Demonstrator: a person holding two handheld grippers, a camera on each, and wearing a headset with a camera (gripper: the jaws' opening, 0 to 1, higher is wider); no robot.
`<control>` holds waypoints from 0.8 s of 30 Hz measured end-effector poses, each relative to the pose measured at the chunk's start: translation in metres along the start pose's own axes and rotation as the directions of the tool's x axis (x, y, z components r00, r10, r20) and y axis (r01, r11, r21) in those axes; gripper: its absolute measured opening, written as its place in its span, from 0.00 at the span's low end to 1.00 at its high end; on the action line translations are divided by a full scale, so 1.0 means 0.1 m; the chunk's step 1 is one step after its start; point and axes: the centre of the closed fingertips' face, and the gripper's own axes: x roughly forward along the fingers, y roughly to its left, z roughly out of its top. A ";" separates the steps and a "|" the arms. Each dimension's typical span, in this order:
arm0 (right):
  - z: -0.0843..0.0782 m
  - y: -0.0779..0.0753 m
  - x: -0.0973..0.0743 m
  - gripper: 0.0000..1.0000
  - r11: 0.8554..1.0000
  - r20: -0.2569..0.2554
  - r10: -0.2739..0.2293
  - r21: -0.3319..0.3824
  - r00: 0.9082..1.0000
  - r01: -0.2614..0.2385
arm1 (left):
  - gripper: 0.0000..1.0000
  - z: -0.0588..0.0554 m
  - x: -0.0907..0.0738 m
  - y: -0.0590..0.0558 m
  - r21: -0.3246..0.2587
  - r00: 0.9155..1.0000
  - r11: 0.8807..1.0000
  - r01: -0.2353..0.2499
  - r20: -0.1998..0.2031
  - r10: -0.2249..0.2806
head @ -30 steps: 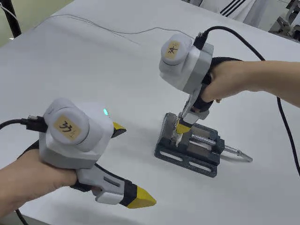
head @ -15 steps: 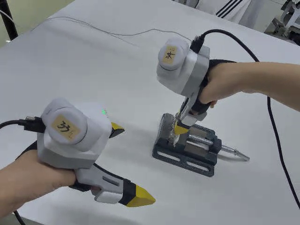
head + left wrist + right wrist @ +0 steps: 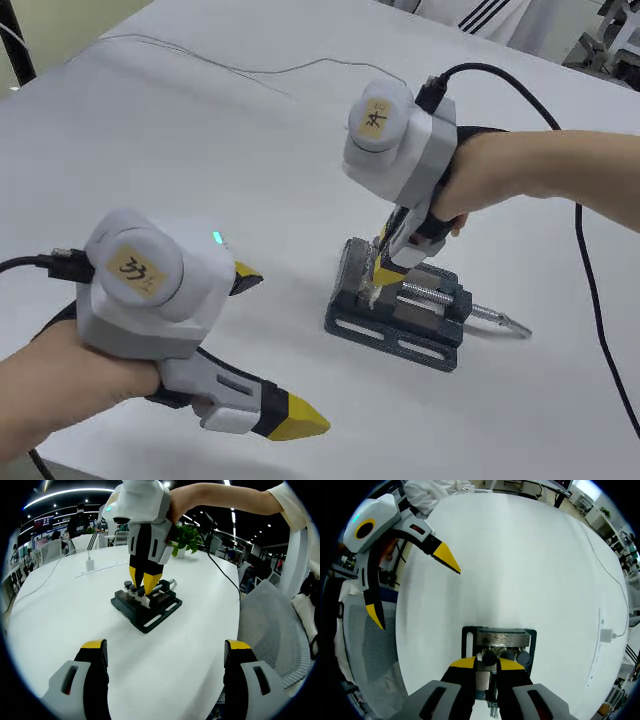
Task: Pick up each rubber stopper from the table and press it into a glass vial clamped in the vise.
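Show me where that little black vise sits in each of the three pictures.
Head view: vise right of centre, slightly low.
Left gripper view: vise just above centre.
Right gripper view: vise low in the middle.
Shared landmark: the right gripper, its yellow tips right over the vise.

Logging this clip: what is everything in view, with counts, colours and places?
table: one, white, under everything
vise: one, dark grey, on the table in front of the person
vials: three show, dark-topped, in a row in the vise
cable: one, thin, grey, across the far table
charger: one, white, near the table's far edge
plant: one, green, beyond the table
chair: one, grey mesh, beside the table
left gripper: one, grey with yellow tips, jaws wide apart, away from the vise
right gripper: one, same colours, jaws close together, tips at the vials
hands: two, one on each gripper
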 end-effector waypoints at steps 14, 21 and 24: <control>-0.06 -0.02 -0.18 0.10 1.000 0.121 0.025 -0.010 0.992 -0.024 | 0.95 0.05 0.00 0.09 -0.003 1.000 1.000 -0.015 0.002 0.015; -0.03 0.01 -0.11 0.01 0.999 0.151 0.036 0.010 0.988 -0.038 | 0.95 0.06 0.02 0.10 -0.002 1.000 1.000 -0.016 0.001 0.016; -0.02 0.05 -0.09 0.00 0.999 0.156 0.041 0.005 0.987 -0.042 | 0.94 0.05 0.02 0.10 -0.004 1.000 1.000 -0.014 -0.001 0.014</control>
